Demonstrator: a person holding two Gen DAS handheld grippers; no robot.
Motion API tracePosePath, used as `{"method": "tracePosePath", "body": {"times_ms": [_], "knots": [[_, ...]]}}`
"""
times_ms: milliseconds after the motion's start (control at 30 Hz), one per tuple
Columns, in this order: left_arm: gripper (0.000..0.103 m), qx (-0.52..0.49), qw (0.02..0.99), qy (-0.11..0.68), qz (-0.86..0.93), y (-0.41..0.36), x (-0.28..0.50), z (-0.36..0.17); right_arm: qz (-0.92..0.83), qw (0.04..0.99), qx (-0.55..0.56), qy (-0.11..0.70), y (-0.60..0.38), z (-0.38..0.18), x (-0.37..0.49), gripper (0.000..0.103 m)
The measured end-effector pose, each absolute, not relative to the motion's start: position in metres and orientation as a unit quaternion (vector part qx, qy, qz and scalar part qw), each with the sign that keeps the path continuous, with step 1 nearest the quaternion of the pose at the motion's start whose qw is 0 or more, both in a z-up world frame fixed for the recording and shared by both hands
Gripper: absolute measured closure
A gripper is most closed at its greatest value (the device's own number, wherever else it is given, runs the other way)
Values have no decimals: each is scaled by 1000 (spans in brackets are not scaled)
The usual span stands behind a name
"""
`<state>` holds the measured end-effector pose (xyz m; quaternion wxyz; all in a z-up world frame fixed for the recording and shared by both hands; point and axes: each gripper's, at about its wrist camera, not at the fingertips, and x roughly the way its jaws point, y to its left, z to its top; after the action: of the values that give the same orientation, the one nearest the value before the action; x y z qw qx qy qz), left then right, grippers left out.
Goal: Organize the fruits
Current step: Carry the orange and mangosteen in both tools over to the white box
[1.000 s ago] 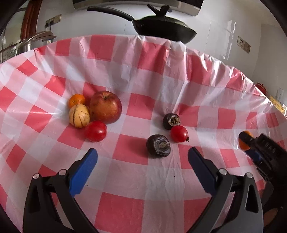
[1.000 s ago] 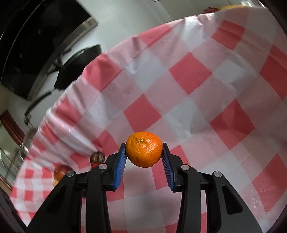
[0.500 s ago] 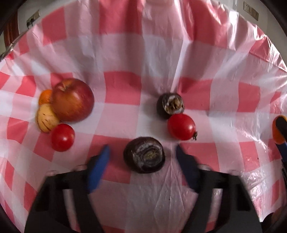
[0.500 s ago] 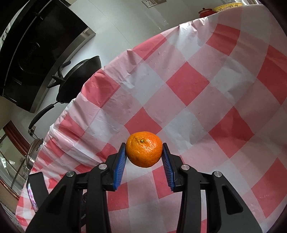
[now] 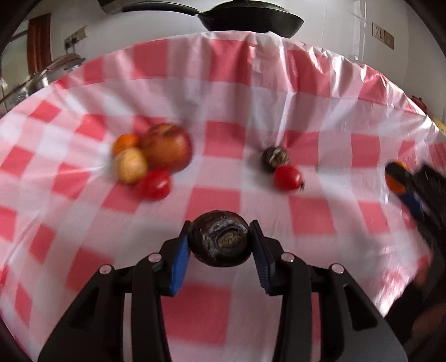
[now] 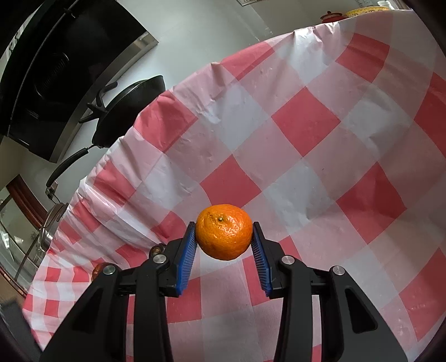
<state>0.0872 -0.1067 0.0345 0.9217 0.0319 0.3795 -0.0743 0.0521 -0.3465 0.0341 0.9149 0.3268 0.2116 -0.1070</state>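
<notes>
My left gripper [image 5: 220, 232] holds a dark purple wrinkled fruit [image 5: 220, 241] between its blue pads; the jaws are still closing and both pads touch it. Farther left lie an apple [image 5: 167, 147], a small orange [image 5: 125, 142], a pale yellow fruit [image 5: 129, 168] and a red tomato [image 5: 156, 183], all clustered. To the right sit a second dark fruit [image 5: 274, 158] and another tomato [image 5: 287, 178]. My right gripper [image 6: 223, 239] is shut on a mandarin [image 6: 223, 231] and holds it above the cloth; this gripper [image 5: 401, 181] also shows at the left wrist view's right edge.
A red-and-white checked tablecloth [image 5: 306, 117] covers the table. A black wok [image 5: 251, 19] stands beyond its far edge, also visible as the wok [image 6: 128, 111] in the right wrist view. A metal pot lid [image 5: 58, 64] sits at the far left.
My left gripper went from wide open to closed around the nearest dark fruit, first dipping toward it, then drawing back with it. The right gripper kept still with the mandarin.
</notes>
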Motion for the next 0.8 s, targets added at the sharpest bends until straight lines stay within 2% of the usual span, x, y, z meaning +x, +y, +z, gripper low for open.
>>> {"method": "tracePosePath", "body": {"times_ms": [233, 800], "knots": [[61, -5, 916, 399, -51, -66, 76, 27, -108, 919, 313, 214, -341, 35, 53, 64], [61, -24, 918, 391, -61, -63, 76, 33, -111, 940, 243, 210, -319, 44, 53, 64]]}}
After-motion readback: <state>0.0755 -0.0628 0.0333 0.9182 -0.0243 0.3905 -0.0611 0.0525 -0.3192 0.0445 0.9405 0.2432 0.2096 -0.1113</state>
